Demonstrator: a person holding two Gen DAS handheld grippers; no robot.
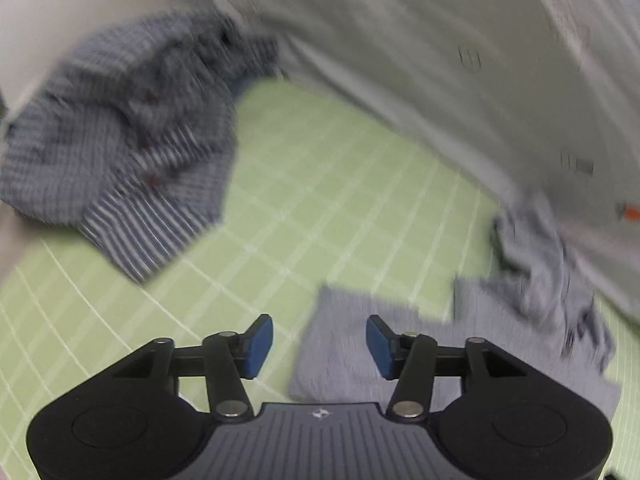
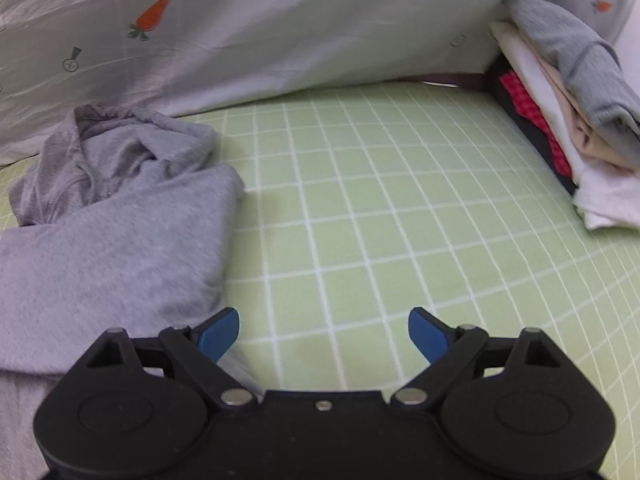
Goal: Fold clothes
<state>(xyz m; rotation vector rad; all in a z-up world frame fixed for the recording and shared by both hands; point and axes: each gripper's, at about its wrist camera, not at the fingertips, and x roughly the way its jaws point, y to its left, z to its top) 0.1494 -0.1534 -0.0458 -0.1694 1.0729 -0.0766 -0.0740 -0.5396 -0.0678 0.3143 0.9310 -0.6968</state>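
Your grey hoodie [image 2: 116, 232] lies on the green checked sheet [image 2: 360, 208], partly folded, its body flat with a squared edge and its hood bunched up against the pale carrot-print quilt [image 2: 280, 28]. In the left wrist view, which is blurred, a crumpled checked shirt [image 1: 120, 132] sits well apart from the hoodie [image 1: 360, 344], across bare sheet [image 1: 320, 184]. A stack of folded clothes [image 2: 568, 92] rests far from the hoodie on its other side. Your left gripper [image 1: 320, 344] is released, nothing between its pads, above the hoodie. Your right gripper [image 2: 324, 334] is also released, empty, just beside the hoodie's edge.
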